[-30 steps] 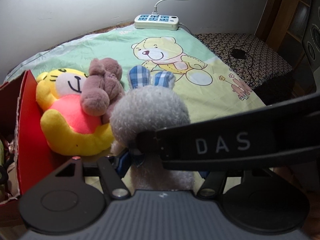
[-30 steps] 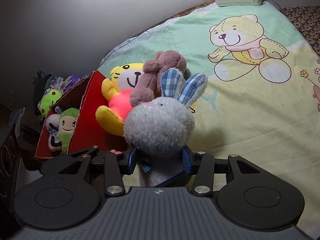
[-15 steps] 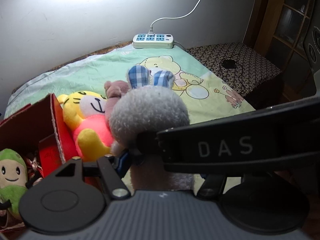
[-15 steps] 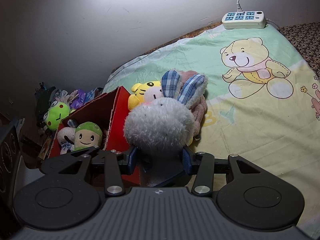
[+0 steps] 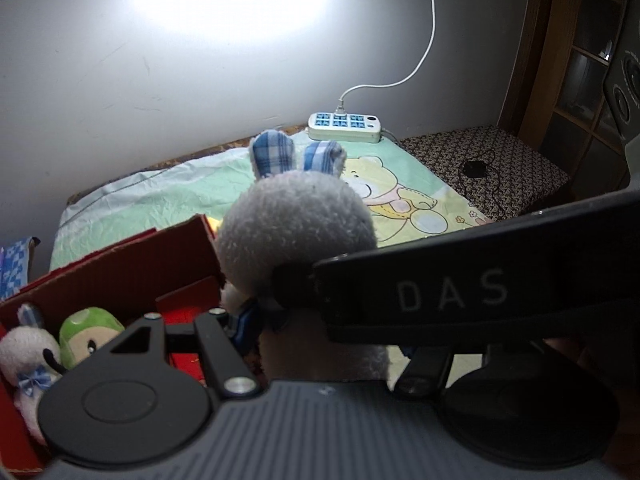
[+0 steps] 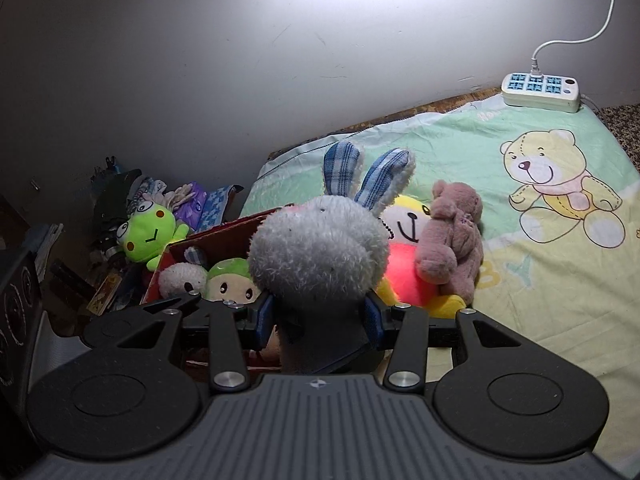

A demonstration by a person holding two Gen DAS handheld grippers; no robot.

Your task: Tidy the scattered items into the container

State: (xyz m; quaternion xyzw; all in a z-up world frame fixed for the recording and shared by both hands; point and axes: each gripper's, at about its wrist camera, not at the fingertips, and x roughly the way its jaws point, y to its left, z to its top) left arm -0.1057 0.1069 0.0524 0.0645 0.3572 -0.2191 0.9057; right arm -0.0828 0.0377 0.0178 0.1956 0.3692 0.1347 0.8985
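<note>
Right wrist view: the right claw (image 6: 318, 320) is seen clamped on the grey plush rabbit (image 6: 320, 256), blue pads pressed against its body, above the near edge of the red box (image 6: 224, 230). Left wrist view: the left claw (image 5: 320, 328) is clamped on the same rabbit. A yellow tiger plush (image 6: 408, 264) and brown bear plush (image 6: 452, 240) lie on the bed (image 6: 540, 280) beside the box.

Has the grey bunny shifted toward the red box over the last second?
Yes. In the right wrist view the grey bunny, clamped in the right gripper, has moved from beside the yellow tiger plush leftward over the red box.
</note>
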